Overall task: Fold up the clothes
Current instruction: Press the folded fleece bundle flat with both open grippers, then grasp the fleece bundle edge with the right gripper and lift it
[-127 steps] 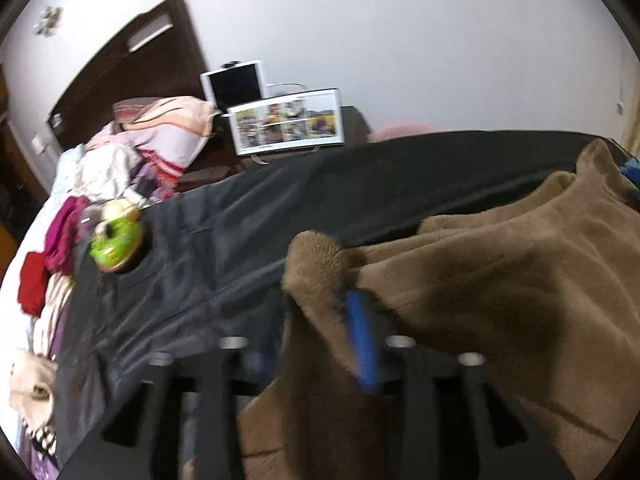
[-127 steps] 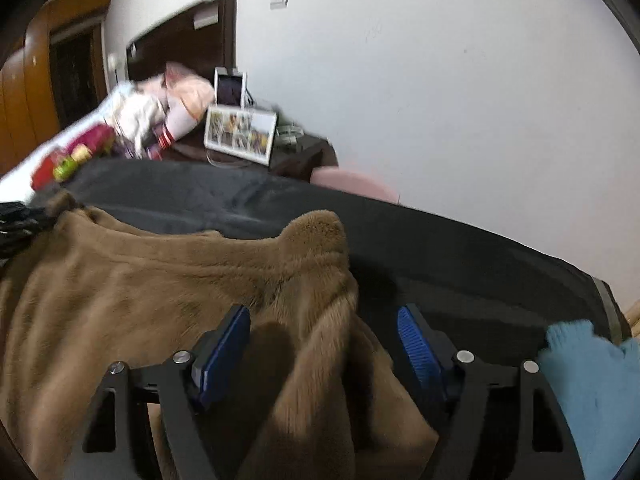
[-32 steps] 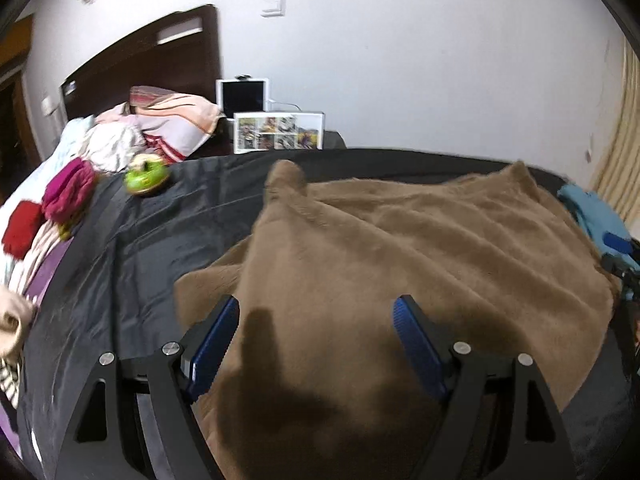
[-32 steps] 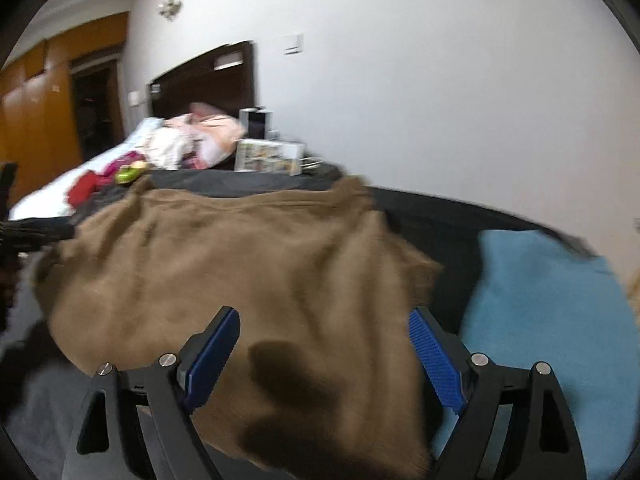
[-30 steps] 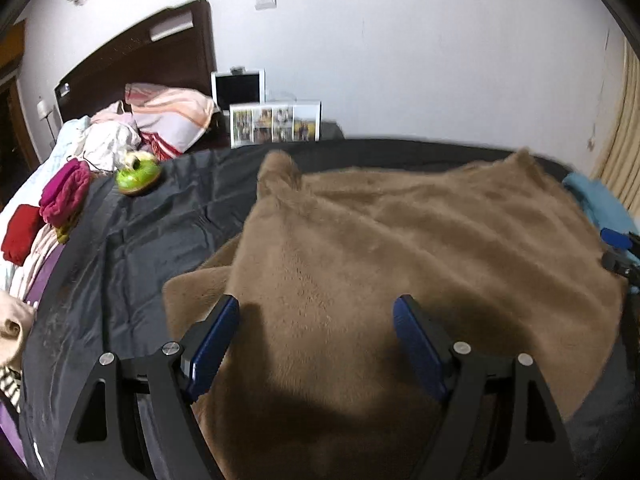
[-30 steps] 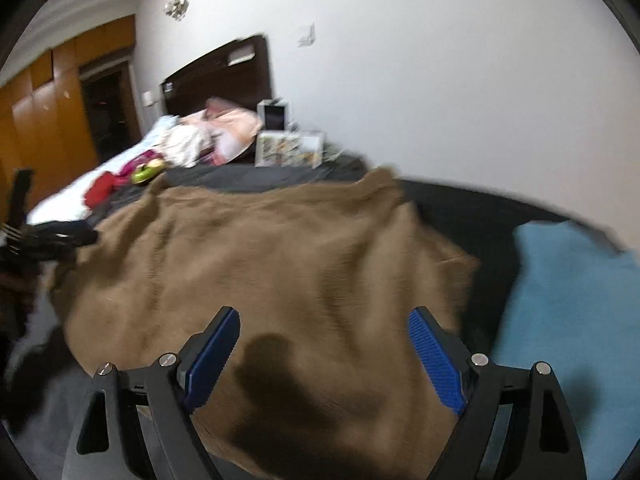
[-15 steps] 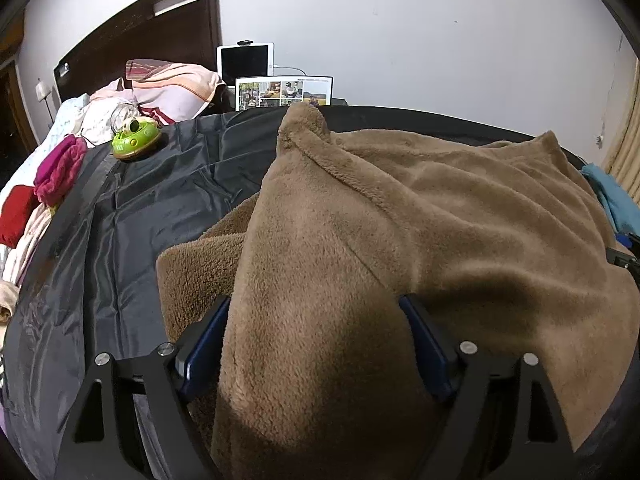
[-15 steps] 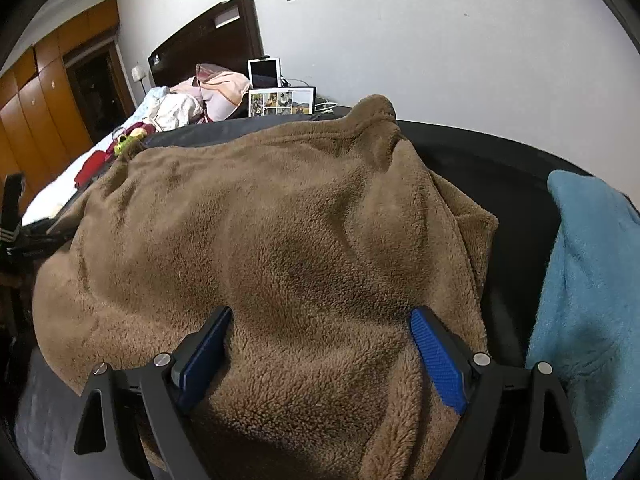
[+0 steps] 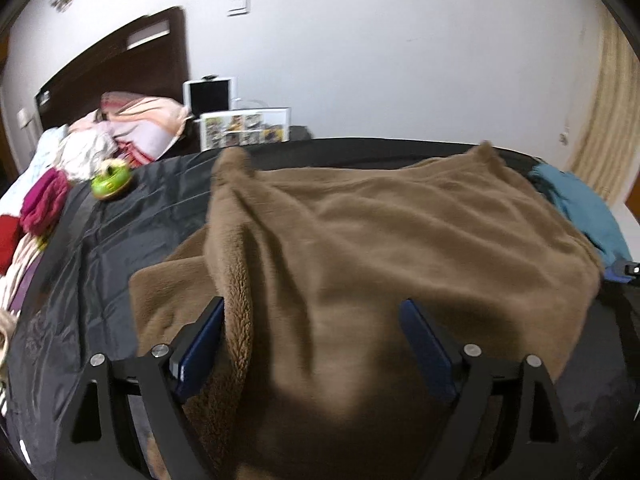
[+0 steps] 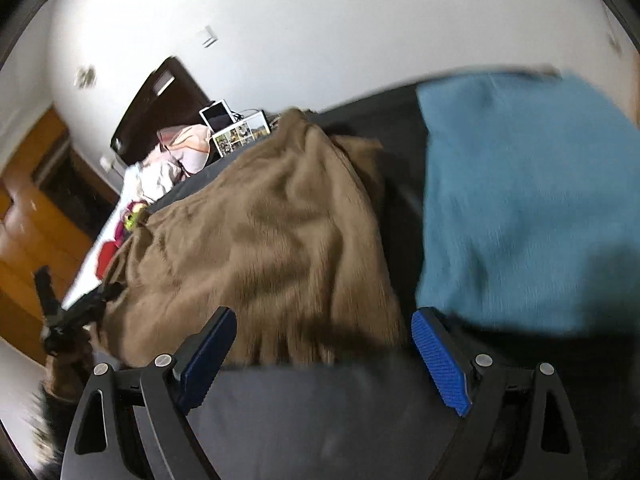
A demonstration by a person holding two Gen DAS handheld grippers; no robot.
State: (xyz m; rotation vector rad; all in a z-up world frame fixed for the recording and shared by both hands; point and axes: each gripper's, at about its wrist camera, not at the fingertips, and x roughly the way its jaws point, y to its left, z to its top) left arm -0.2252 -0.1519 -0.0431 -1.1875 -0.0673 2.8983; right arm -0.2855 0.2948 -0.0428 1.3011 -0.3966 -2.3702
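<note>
Lying folded over itself on the black sheet, the brown fleece has left both grips. The left gripper has just widened its jaws astride the near hem; the right gripper gapes wide, now backed off the hem. Blue garment lies beside, blurred, possibly touching.

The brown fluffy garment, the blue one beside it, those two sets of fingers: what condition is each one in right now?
Brown fleece garment: folded over, lying on the dark cover.
Blue garment: lying flat beside the brown one.
Left gripper: fingers wide apart, just been opening, brown fleece between them but not pinched.
Right gripper: fingers wide apart, nothing held.
Green toy: resting on the cover.
</note>
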